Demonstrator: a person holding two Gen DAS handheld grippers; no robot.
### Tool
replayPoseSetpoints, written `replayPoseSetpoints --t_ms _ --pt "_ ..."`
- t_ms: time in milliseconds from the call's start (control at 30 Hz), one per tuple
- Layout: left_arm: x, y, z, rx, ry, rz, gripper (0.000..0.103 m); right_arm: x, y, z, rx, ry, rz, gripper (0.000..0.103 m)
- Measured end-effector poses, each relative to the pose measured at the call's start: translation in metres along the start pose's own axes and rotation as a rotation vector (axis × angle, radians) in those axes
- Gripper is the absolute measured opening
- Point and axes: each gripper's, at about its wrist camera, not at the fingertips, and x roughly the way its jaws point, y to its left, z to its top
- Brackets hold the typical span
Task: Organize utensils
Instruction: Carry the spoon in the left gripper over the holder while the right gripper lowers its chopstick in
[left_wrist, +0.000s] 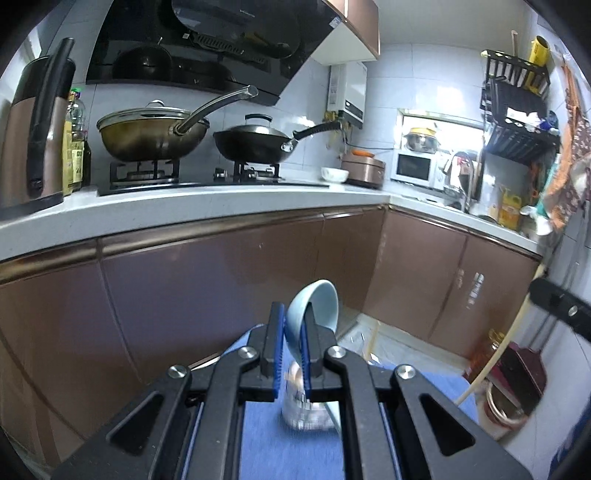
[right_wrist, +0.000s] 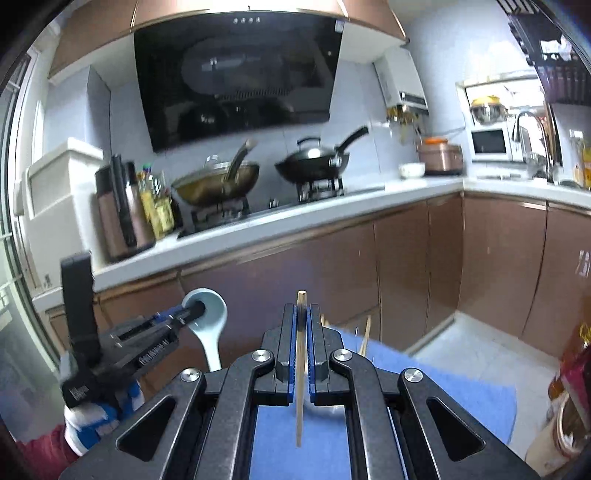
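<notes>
The pale blue ceramic spoon (left_wrist: 314, 314) is pinched by its bowl between blue pads, bowl up and tipped, handle hanging down toward a clear glass holder (left_wrist: 306, 410) on the blue mat (left_wrist: 295, 454) (the holder's pretty blurry). The wooden chopstick (right_wrist: 301, 369) stands nearly upright, clamped mid-length, tip poking above. A few more chopsticks (right_wrist: 365, 332) lean near the mat's far edge.
</notes>
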Motion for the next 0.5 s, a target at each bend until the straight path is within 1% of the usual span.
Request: replayPoseSetpoints --t_ms 100,200,367,500 --pt "0.033 -0.007 0.004 -0.001 -0.029 0.042 0.007 0.019 -0.005 0.009 -0.01 -0.033 -0.006 0.005" --pt "0.068 -0.013 0.002 0.002 -0.043 0.086 0.007 0.046 -0.01 0.012 -0.04 -0.046 -0.027 0.005" --pt "0.118 -0.02 -0.013 -0.004 -0.037 0.121 0.007 0.09 -0.025 0.003 -0.051 -0.034 -0.033 0.005" --pt "0.141 -0.029 -0.024 0.017 -0.057 0.149 0.007 0.116 -0.034 -0.008 -0.055 -0.016 -0.036 0.005"
